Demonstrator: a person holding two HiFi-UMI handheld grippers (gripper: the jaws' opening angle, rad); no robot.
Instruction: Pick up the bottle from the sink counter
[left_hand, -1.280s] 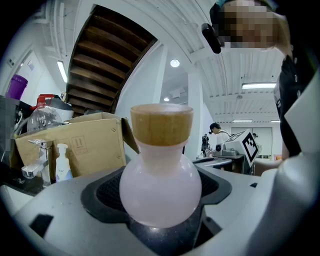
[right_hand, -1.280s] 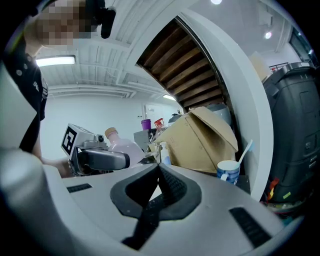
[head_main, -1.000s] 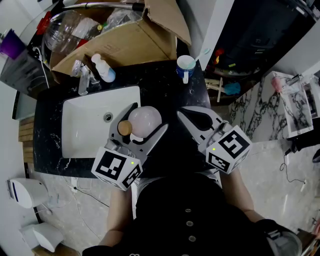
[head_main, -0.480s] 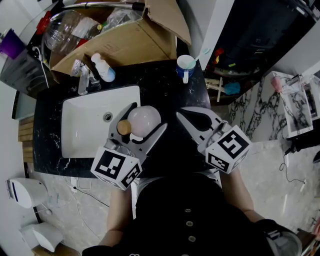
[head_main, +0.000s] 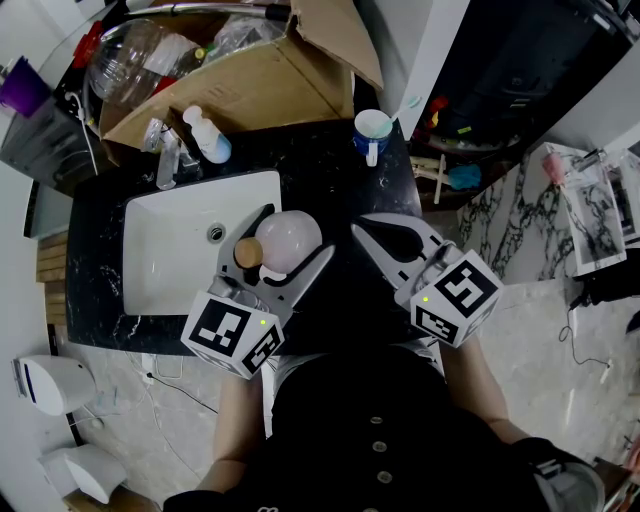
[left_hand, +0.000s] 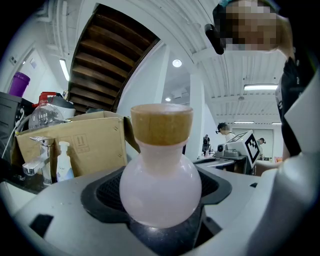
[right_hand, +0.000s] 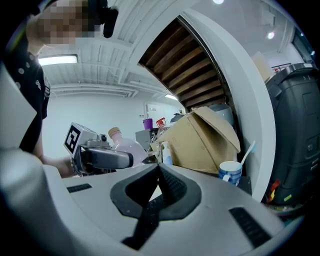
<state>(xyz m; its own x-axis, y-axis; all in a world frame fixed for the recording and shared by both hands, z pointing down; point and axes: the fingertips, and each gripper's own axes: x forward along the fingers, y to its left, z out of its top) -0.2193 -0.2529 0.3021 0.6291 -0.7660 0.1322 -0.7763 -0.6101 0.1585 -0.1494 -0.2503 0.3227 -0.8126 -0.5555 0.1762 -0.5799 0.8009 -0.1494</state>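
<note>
A round pale-pink bottle (head_main: 290, 238) with a tan cork-like cap (head_main: 248, 254) is held off the counter, above the right rim of the white sink (head_main: 165, 262). My left gripper (head_main: 296, 236) is shut on the bottle's belly; in the left gripper view the bottle (left_hand: 160, 182) stands upright between the black pads (left_hand: 107, 190). My right gripper (head_main: 374, 232) hovers beside it to the right, shut with nothing in it; its jaws meet at the tip (right_hand: 159, 169). The right gripper view shows the bottle (right_hand: 128, 146) in the left gripper.
A black stone counter (head_main: 320, 165) surrounds the sink. Behind it sit a faucet (head_main: 166, 160), a white pump bottle (head_main: 206, 138), a blue-and-white mug (head_main: 372, 131) and an open cardboard box (head_main: 250, 90) with clear plastic bottles (head_main: 130, 58). The person's dark torso (head_main: 380, 430) fills the foreground.
</note>
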